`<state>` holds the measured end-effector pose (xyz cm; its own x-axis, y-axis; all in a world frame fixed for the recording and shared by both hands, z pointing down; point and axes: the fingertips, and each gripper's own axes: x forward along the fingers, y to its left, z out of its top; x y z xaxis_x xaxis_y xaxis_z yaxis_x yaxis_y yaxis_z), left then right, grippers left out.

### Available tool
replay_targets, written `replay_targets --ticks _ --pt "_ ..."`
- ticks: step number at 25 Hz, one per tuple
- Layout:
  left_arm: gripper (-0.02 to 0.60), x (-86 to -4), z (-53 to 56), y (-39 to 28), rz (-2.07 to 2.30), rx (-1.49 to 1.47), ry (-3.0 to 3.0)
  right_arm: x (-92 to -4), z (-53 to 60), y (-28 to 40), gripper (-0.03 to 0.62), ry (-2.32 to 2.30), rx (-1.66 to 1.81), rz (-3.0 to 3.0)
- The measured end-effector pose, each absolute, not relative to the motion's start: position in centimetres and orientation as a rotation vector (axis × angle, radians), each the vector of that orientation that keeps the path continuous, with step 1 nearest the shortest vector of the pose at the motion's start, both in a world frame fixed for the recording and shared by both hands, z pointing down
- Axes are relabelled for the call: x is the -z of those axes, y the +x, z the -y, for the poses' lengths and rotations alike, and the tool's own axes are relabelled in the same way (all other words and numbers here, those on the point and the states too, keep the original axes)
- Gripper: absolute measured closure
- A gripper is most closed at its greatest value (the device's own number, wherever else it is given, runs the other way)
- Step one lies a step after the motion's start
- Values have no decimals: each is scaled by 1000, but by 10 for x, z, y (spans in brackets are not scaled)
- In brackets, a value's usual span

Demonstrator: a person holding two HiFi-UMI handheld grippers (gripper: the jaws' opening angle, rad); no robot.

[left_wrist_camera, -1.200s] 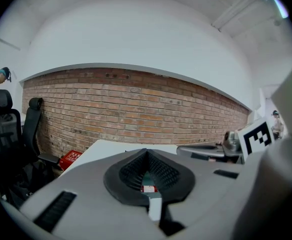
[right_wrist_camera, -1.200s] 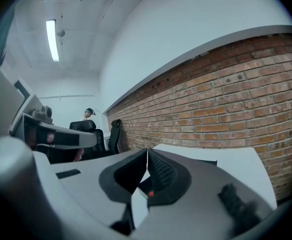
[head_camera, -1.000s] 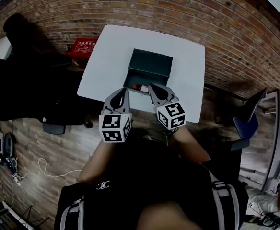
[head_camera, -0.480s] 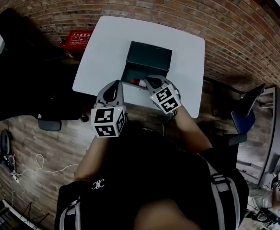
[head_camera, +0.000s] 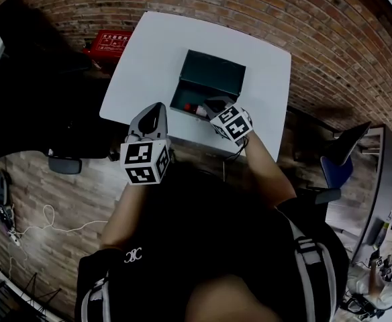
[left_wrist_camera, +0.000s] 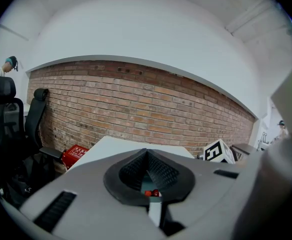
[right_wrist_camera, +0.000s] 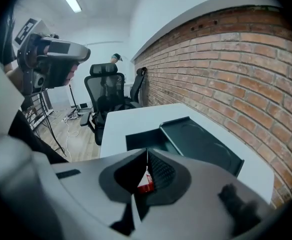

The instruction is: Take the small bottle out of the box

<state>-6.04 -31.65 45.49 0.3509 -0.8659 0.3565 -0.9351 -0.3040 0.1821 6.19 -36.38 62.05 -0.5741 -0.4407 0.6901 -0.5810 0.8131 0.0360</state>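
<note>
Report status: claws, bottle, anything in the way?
Left claw shut, empty. Right claw shut, at the box front. Bottle inside box. Nothing seen blocking.

The box (head_camera: 213, 79) is dark green, the table (head_camera: 149, 59) white, the bottle (right_wrist_camera: 145, 186) seemingly red.

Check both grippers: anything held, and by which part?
Nothing held. Left gripper and right gripper are both shut and empty; the small bottle lies in the box, beyond the right jaws.
</note>
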Motion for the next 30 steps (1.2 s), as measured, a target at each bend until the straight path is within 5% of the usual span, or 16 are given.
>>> replay_targets --ticks 6,10,30 --pt "575 -459 321 -73 1602 -263 2225 -643 363 57 559 631 -290 2246" --pt "575 -463 323 -80 1603 -261 2207 -652 369 52 470 561 -316 2222" --pt "575 -466 328 -93 1608 -250 2184 -693 364 48 404 239 -326 1958"
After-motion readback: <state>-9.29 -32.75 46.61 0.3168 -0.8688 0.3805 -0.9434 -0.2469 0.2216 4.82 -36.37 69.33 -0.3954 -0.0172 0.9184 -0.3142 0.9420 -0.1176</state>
